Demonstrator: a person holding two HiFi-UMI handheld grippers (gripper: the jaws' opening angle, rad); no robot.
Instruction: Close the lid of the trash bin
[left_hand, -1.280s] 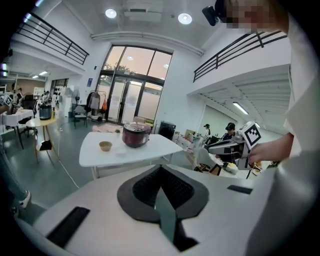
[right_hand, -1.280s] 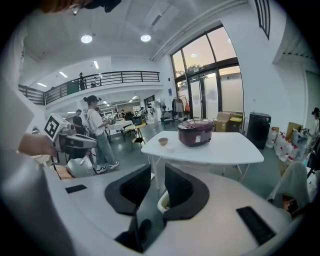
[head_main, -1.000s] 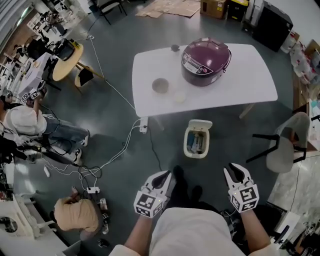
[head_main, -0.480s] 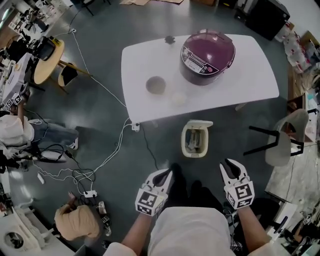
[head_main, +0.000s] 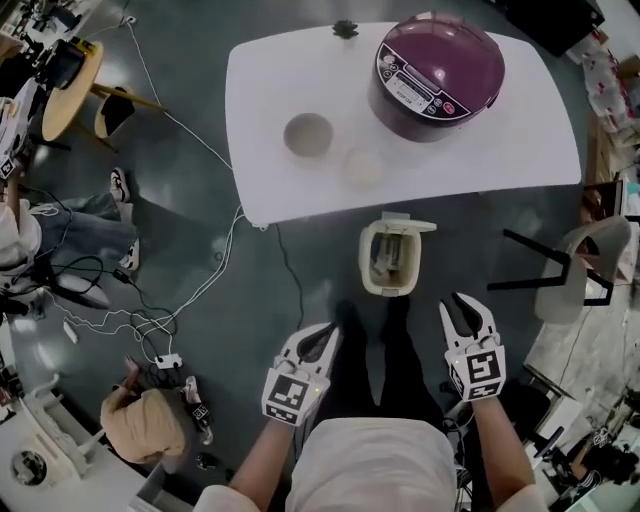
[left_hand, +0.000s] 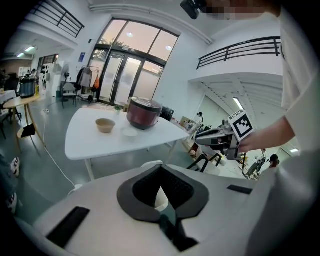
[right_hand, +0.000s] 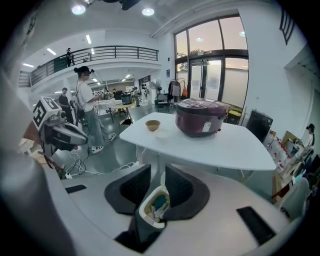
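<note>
A small cream trash bin (head_main: 388, 262) stands on the grey floor just in front of the white table, its lid (head_main: 405, 223) tipped up on the far side and rubbish visible inside. My left gripper (head_main: 322, 336) hangs to the near left of the bin with its tips together and nothing held. The right gripper (head_main: 467, 308) is to the near right, jaws apart and empty. In the right gripper view the bin (right_hand: 154, 205) shows through the gap of that gripper (right_hand: 157, 172). In the left gripper view a sliver of the bin (left_hand: 160, 198) shows behind that gripper (left_hand: 160, 172).
The white table (head_main: 290, 195) carries a purple rice cooker (head_main: 437, 72), a bowl (head_main: 307, 134) and a small dish (head_main: 362, 167). A chair (head_main: 575, 268) stands right of the bin. Cables (head_main: 205, 290) run over the floor at left. My dark shoes (head_main: 395, 312) are just short of the bin.
Both grippers have come forward and down toward the bin, and the table and bin sit closer in view. The bin's lid still stands open.
</note>
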